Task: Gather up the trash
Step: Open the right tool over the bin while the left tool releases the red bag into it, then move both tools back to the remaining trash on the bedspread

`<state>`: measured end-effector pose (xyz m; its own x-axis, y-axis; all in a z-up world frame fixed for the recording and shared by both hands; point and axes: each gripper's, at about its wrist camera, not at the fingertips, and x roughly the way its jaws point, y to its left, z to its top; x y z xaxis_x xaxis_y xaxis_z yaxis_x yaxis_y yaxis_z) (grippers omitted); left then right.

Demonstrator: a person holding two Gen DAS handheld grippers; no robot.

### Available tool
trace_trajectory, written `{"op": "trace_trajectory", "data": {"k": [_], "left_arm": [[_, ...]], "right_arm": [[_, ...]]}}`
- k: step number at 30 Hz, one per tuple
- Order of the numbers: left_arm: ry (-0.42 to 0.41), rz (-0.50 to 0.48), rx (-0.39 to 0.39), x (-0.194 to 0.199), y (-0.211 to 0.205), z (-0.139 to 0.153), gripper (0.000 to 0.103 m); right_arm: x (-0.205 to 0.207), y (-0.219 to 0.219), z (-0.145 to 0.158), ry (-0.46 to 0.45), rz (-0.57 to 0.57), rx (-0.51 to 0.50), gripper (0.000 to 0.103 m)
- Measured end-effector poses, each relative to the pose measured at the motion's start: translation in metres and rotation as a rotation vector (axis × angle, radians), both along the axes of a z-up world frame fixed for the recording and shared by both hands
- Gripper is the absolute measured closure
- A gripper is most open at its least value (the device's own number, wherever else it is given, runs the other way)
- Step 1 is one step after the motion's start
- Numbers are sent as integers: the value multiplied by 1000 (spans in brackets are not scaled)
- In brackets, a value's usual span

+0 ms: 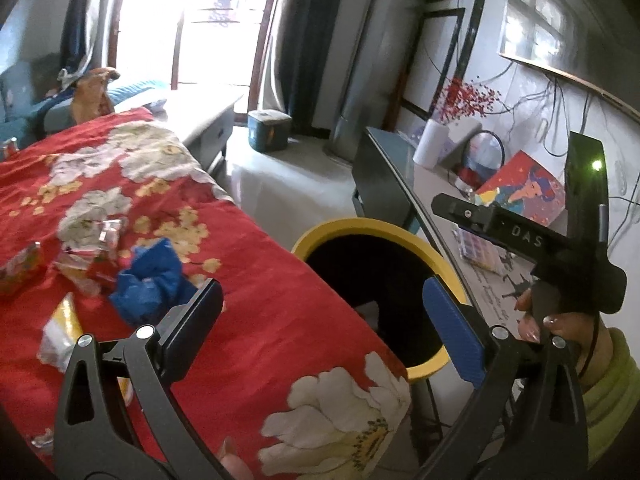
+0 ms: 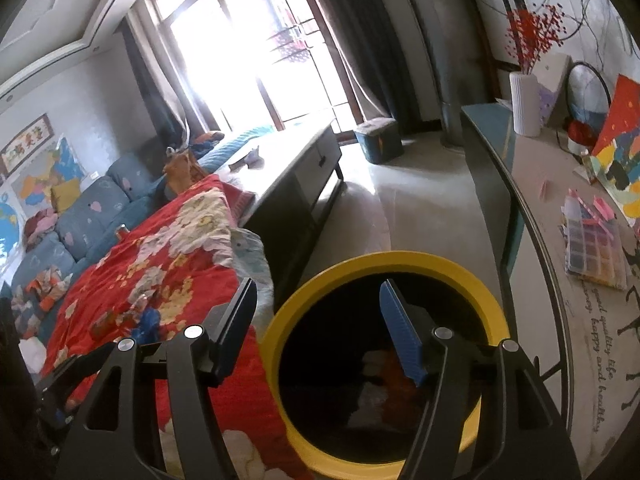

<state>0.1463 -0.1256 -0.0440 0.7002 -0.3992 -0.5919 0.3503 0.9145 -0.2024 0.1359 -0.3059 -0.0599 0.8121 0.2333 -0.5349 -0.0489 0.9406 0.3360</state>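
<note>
A black bin with a yellow rim stands between the bed and a desk. White and orange trash lies at its bottom. My left gripper is open wide and empty, spanning the bed edge and the bin mouth. My right gripper hangs over the bin's left rim, open, nothing between its fingers. On the red flowered blanket lie a crumpled blue piece, clear crinkled wrappers and a yellow-white packet. A hand holds the right gripper's handle beside the bin.
A desk on the right carries a bead box, a white vase of red berries and a painting. Beyond the bed stand a dark low table, a teal box on the floor and a blue sofa.
</note>
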Motion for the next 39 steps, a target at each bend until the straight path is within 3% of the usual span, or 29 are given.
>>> {"op": "trace_trajectory", "data": {"k": [8,11,39], "left_arm": [[-27,61,-4,-6,22,10,11],[-37,87,-3,-9,32,13,11],[-90,289,-42,-25,121,28,11]], "right_arm": [[-5,24,9,-21,49,-13,41],[-7,34,14,-39,65,-23,29],[-30,128,26,-59,277,-76,29]]}}
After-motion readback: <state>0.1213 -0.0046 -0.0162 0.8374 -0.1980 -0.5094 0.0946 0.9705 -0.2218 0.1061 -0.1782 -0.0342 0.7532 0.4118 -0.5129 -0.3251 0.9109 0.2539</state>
